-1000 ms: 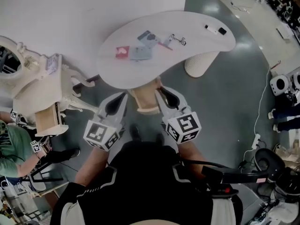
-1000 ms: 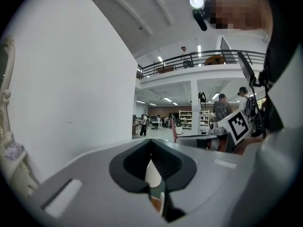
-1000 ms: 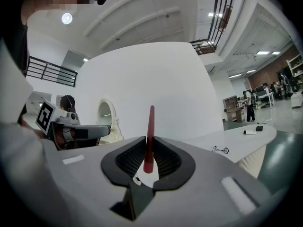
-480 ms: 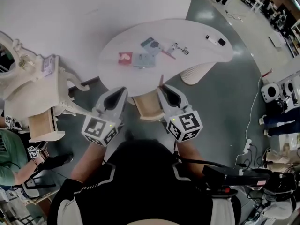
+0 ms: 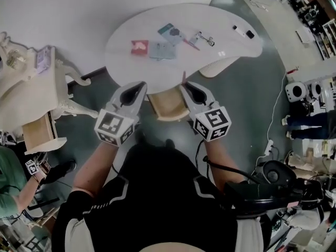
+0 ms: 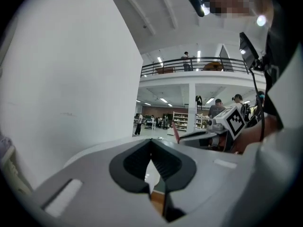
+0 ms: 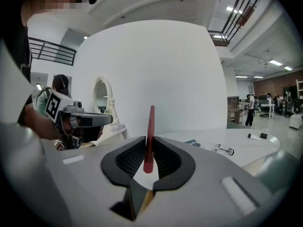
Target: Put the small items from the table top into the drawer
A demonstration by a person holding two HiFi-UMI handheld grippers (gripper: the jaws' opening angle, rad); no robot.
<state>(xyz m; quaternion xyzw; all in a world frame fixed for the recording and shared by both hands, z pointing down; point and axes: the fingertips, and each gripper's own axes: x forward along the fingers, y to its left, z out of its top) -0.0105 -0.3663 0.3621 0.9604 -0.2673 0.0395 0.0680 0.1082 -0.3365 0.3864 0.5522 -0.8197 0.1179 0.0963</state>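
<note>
The drawer (image 5: 167,108) shows only its front — the rest runs out of sight under the table top (image 5: 126,70). The small items lying there, a red one (image 5: 139,46) and a grey-blue one (image 5: 161,51) among them, are too small to name, and what the thin red stick (image 7: 150,126) between the jaws of the right gripper (image 7: 148,148) is cannot be told either. The left edge cuts off the white dressing table (image 5: 37,96) — likewise a person in green (image 5: 10,188).
</note>
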